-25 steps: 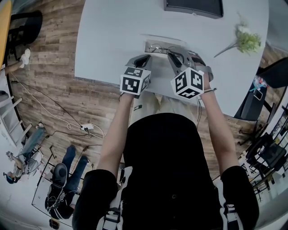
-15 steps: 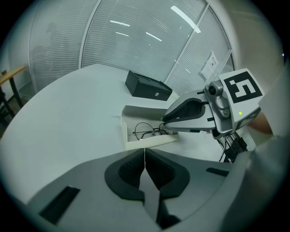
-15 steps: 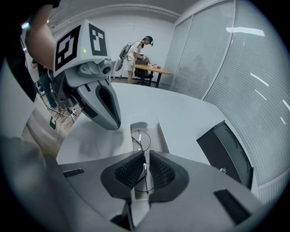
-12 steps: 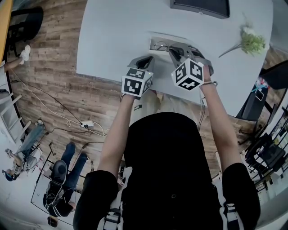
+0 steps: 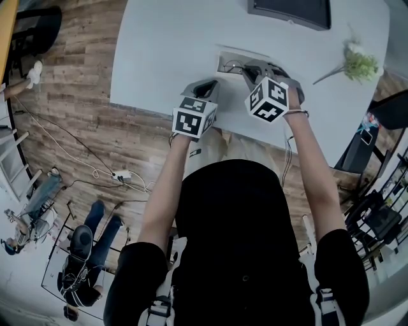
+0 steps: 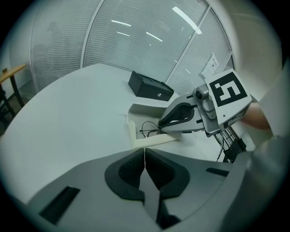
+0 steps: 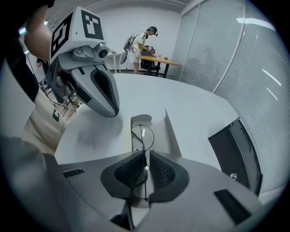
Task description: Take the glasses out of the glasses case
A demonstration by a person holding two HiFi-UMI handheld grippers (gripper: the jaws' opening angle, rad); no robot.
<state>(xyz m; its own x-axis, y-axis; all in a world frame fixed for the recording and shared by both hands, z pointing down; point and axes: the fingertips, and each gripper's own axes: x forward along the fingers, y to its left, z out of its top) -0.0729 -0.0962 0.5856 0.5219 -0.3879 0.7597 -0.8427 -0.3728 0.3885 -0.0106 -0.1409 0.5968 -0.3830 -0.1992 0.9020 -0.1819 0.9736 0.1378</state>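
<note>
Right gripper point(image 7: 145, 155) has sunk over the last second. It has gone from the near lip of the pale grey open glasses case point(image 7: 168, 129) down into its trough, and has tipped steeper on the way. Its jaws stand a narrow slit apart and straddle the bridge of the thin black wire-rimmed glasses point(image 7: 143, 134). Bare gap shows on both sides of the wire, so no pinch yet. The glasses lie flat in the case, one lens ahead of the pads, the other beneath them.

Left gripper point(image 6: 145, 153) has kept its place. It is clenched on nothing and hangs near the case without touching it.

Judgement: the approach looks done. What remains is to close on the bridge and lift.

Edges:
- The case walls run close along both sides of my pads, with the taller flap on the right in the right gripper view. A sideways move would likely shove the case.
- The left gripper's body sits near on the other side.

Room:
- Straight up is free.
- On the white table point(image 5: 159, 44), the black rectangular box point(image 5: 290, 9) and the green plant sprig point(image 5: 355, 62) lie well apart from the case, out of the lift path.
</note>
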